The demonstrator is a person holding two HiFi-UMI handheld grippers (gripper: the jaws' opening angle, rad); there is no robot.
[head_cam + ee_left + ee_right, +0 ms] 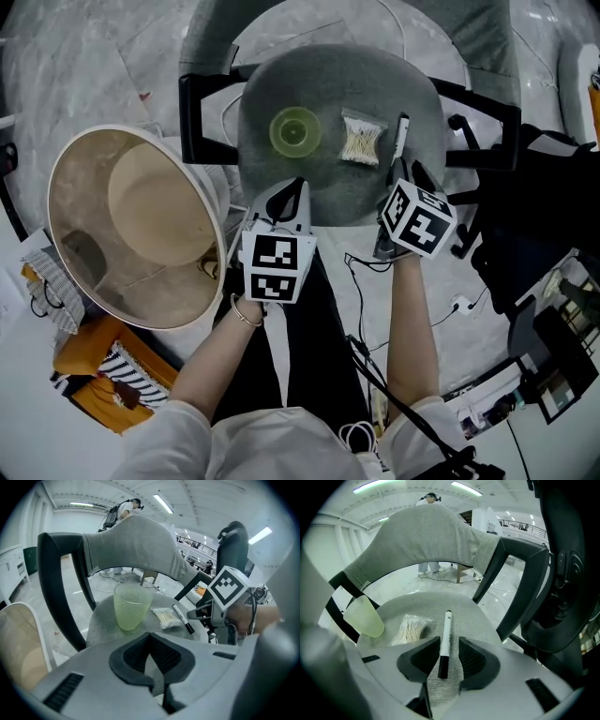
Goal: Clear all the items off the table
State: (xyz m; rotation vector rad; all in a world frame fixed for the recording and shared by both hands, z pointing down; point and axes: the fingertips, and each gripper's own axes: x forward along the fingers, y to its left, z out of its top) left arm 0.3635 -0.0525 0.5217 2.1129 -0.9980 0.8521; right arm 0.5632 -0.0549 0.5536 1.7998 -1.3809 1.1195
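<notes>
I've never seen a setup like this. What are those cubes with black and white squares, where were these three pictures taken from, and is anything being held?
A person holds a tool in each hand. Each tool ends in a two-fingered claw, and the patterned cube is part of it. The head view looks down from the person's head. The two gripper views ride on the tools, looking along each claw. On the chair seat are a green cup, a bag of cotton swabs and a marker; a beige tub sits beside it. The left claw is shut and empty. The right claw is open, with the marker lying between its jaws, not gripped.
</notes>
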